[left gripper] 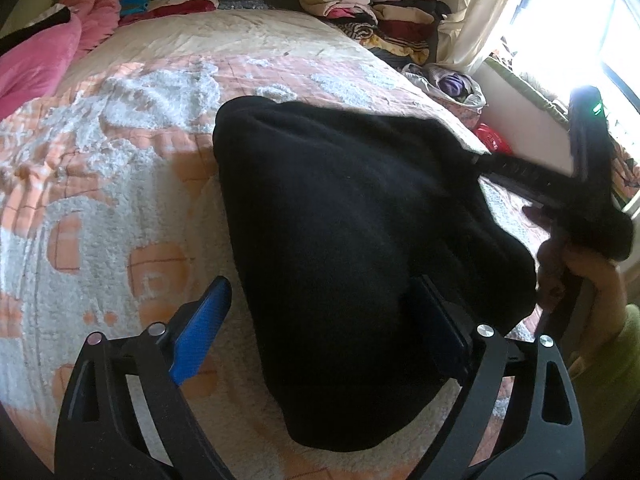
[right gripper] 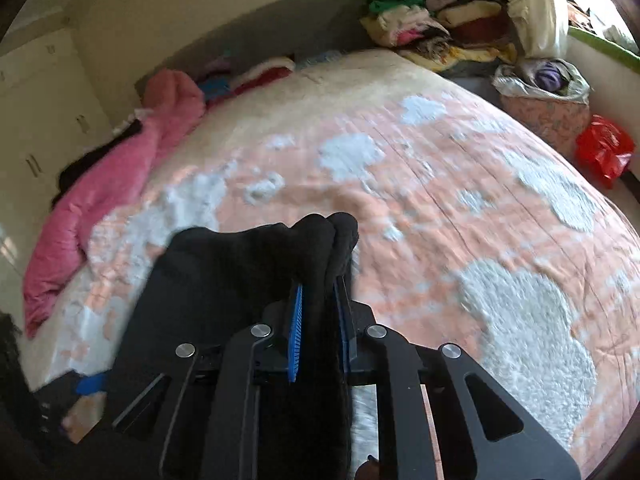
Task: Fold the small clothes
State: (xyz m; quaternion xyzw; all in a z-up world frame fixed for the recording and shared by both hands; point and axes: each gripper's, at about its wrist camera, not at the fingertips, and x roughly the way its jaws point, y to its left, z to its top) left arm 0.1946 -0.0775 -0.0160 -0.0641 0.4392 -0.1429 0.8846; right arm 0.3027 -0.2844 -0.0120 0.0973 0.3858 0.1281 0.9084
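A black garment (left gripper: 352,216) lies bunched on a peach-and-white patterned bed (left gripper: 120,184), its folding barely begun as far as the two wrist views show: the cloth sits in a rounded heap with no crisp crease visible, and flattening plus at least one clean fold appear to remain. The right claw (right gripper: 318,328) is clamped on a gathered edge of the garment, blue pads pressing thick dark fabric from both sides and lifting it off the bed. The left claw (left gripper: 320,332) stands wide apart, straddling the near end of the garment, one pad beside the cloth and the other against or under it, gripping nothing. Most of the bed beyond and to the left of the garment lies bare, giving ample room to spread it. A pink blanket (left gripper: 48,52) lines the far-left edge, stacked clothes (left gripper: 360,4) crowd the headboard corner, and the bed's right edge falls away near the window.
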